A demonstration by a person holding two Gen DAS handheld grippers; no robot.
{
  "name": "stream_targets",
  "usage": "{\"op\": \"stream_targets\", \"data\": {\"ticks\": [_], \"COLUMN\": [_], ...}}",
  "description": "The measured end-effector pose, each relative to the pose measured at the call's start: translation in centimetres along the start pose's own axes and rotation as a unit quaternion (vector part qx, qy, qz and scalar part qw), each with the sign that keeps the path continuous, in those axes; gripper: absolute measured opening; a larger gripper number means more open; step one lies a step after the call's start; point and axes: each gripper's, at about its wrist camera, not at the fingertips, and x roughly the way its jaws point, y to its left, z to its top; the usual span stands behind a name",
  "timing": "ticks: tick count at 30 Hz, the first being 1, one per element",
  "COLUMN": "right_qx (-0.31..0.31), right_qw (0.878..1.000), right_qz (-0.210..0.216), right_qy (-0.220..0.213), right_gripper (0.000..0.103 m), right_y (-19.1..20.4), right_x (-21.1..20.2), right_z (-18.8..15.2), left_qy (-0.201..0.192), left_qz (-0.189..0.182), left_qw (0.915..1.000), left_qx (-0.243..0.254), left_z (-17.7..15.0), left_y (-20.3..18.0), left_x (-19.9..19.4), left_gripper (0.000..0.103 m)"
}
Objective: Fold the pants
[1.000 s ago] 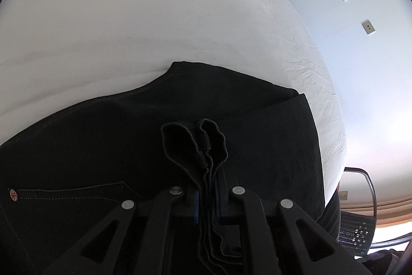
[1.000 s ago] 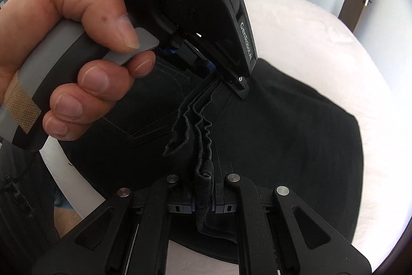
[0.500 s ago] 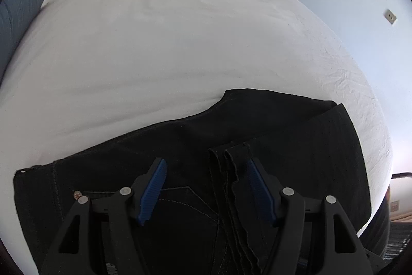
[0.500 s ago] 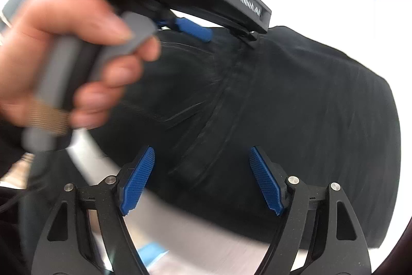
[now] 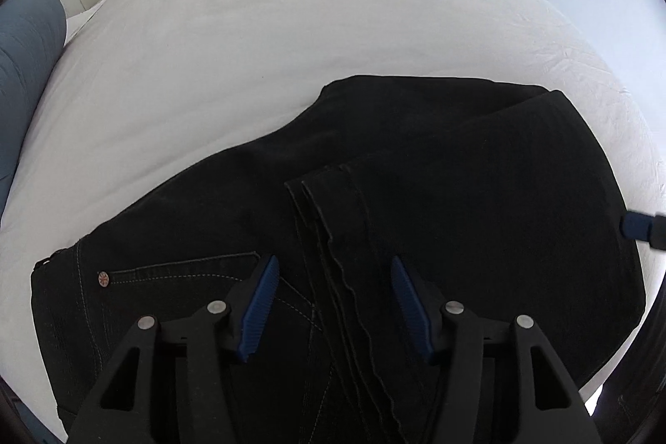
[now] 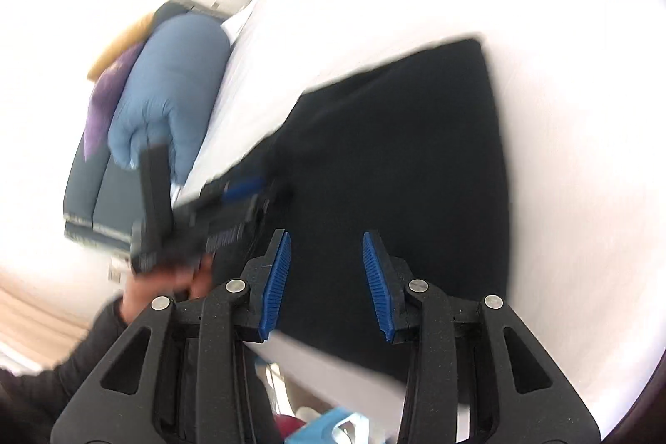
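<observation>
Left wrist view: left gripper (image 5: 333,302) spread wide, empty, above the pants (image 5: 416,173), folded on the bed (image 5: 291,28); hems laid across the seat. Right wrist view (blurred): right gripper (image 6: 326,277) likewise wide, over the fold's edge.

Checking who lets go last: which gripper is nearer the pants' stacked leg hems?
Left. The left gripper hangs open directly over the hems; the right gripper, also open, has drawn back toward the pants' edge.

Right wrist view motion-blurred: we can't resolve the left gripper (image 6: 233,194) or the hand (image 6: 175,286) holding it. Pants (image 5: 416,173) cut off at the left view's bottom edge; right gripper (image 5: 643,229) mostly cropped.
</observation>
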Motion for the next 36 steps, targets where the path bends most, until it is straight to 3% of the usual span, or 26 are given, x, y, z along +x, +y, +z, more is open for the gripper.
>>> {"op": "stream_targets", "data": {"ticks": [6, 7, 10, 12, 17, 21, 25, 28, 34, 36], "right_qx": [0.021, 0.024, 0.054, 0.073, 0.051, 0.027, 0.026, 0.063, 0.000, 0.011], "right_qw": [0.999, 0.999, 0.997, 0.996, 0.996, 0.994, 0.996, 0.994, 0.994, 0.993], "right_qz": [0.034, 0.026, 0.045, 0.034, 0.057, 0.072, 0.064, 0.058, 0.101, 0.112], "right_qy": [0.005, 0.004, 0.017, 0.034, 0.055, 0.082, 0.061, 0.075, 0.048, 0.032], "right_gripper": [0.035, 0.035, 0.035, 0.033, 0.035, 0.035, 0.035, 0.035, 0.037, 0.037], "right_y": [-3.5, -3.7, -5.8, -7.9, -7.4, -5.2, -4.5, -4.3, 0.5, 0.8], "right_x": [-0.3, 2.3, 4.4, 5.5, 6.1, 4.7, 2.3, 0.9, 0.1, 1.2], "right_z": [6.0, 9.2, 11.6, 12.8, 9.5, 2.8, -0.9, -1.7, -0.6, 0.7], "left_qy": [0.005, 0.005, 0.005, 0.005, 0.001, -0.004, -0.011, -0.017, -0.063, -0.099], "left_qz": [0.006, 0.007, 0.006, 0.005, 0.003, 0.003, 0.002, -0.007, -0.015, -0.016], "left_qw": [1.0000, 1.0000, 1.0000, 1.0000, 1.0000, 0.9999, 0.9998, 0.9995, 0.9939, 0.9856], "left_qx": [-0.003, -0.002, -0.004, -0.005, -0.009, -0.012, -0.014, -0.027, -0.089, -0.136], "left_z": [0.5, 0.5, 0.7, 0.6, 0.5, 0.0, -0.4, -0.7, -2.6, -4.3], "left_y": [-0.9, -1.0, -0.7, -1.0, -1.0, -0.7, -0.7, -0.2, 2.0, 3.8], "left_x": [0.6, 0.6, 0.9, 0.7, 0.8, 0.6, 0.4, -0.1, -4.1, -6.9], "left_gripper": [0.060, 0.060, 0.060, 0.060, 0.061, 0.061, 0.061, 0.061, 0.062, 0.076]}}
